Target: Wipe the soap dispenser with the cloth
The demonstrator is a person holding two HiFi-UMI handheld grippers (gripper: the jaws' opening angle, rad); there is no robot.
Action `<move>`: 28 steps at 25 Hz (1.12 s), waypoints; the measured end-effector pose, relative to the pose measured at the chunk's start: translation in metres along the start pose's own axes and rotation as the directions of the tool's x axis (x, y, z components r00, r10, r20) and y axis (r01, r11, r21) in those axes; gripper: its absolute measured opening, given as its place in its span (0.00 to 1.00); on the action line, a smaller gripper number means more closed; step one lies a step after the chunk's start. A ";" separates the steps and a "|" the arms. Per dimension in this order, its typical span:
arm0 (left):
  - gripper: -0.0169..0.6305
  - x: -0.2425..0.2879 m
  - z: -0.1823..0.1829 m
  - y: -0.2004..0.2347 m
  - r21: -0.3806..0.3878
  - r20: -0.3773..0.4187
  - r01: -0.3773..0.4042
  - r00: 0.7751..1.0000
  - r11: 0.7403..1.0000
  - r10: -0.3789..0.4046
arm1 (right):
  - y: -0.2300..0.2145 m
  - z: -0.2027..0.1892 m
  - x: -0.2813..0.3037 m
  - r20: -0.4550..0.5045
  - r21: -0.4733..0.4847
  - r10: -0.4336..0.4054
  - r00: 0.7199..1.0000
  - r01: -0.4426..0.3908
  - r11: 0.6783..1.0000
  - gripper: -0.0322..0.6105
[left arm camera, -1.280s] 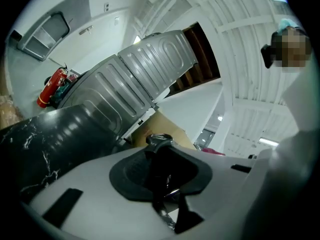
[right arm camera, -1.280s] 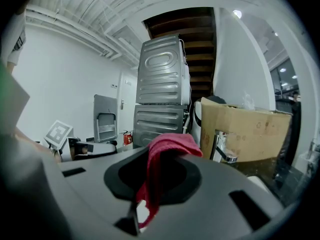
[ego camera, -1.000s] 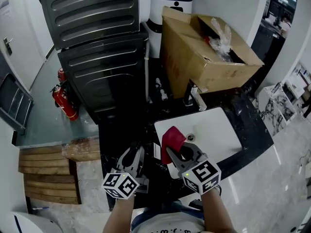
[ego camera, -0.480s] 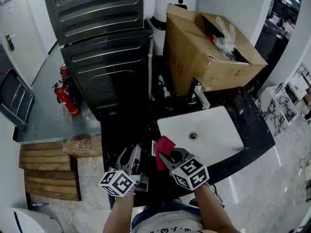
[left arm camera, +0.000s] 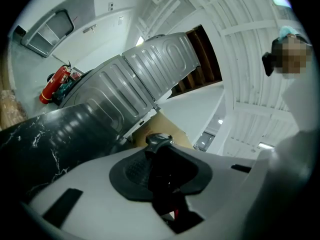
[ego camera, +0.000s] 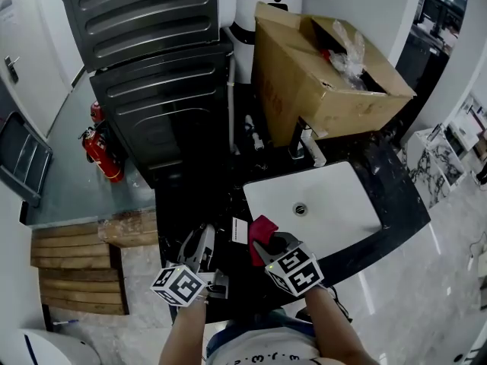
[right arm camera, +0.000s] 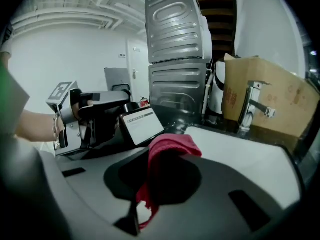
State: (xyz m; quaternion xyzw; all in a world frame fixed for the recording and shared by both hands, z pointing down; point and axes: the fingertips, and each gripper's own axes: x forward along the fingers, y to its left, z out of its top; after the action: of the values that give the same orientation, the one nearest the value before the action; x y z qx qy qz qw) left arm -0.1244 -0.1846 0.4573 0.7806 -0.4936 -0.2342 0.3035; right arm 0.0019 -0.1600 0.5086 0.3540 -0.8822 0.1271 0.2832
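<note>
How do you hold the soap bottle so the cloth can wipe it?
It looks best to grip the soap dispenser by its dark body, from the side away from its label, as the left gripper does. That leaves the flat white-labelled face bare toward the red cloth in the right gripper.

A black marble worktop [ego camera: 186, 207] is carrying a white sink [ego camera: 335, 204] set into its right half, with the drain [ego camera: 300, 209] showing near the basin's middle. A chrome tap [ego camera: 304, 144] is standing at the sink's back edge. Behind it, an open cardboard box [ego camera: 304, 82] is resting towards the worktop's back right corner, with crumpled clear plastic [ego camera: 346, 55] sticking out of it. Two grey machines [ego camera: 152, 52] are standing stacked at the back left corner. A red fire extinguisher [ego camera: 103, 158] is sitting on the floor beyond the left edge, near some wooden slats [ego camera: 72, 272].
</note>
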 end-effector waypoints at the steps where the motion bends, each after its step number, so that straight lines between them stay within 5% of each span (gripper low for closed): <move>1: 0.17 0.000 0.000 0.000 -0.001 0.001 0.000 1.000 1.000 0.000 | -0.005 0.007 -0.005 0.027 0.008 -0.013 1.000 0.013 1.000 0.13; 7: 0.17 0.000 0.000 0.000 0.002 -0.005 -0.001 1.000 1.000 0.001 | -0.015 0.077 -0.036 0.299 0.155 0.027 0.954 -0.076 0.985 0.13; 10: 0.17 0.000 -0.001 0.000 0.002 -0.007 -0.005 1.000 1.000 0.005 | -0.007 0.097 -0.040 0.361 0.162 0.068 0.930 -0.134 0.978 0.13; 22: 0.17 0.001 -0.001 -0.006 0.059 -0.012 -0.010 1.000 0.998 0.010 | 0.019 0.092 0.006 0.216 0.030 0.110 0.970 -0.119 0.992 0.13; 28: 0.18 0.000 -0.001 -0.004 0.053 0.000 -0.022 1.000 0.998 0.022 | -0.012 0.076 0.019 0.180 0.139 0.026 0.983 -0.052 0.989 0.13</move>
State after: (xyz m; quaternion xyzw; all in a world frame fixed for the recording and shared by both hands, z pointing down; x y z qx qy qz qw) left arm -0.1213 -0.1827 0.4546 0.7830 -0.5081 -0.2176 0.2852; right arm -0.0318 -0.2108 0.4590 0.3659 -0.8994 0.1635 0.1745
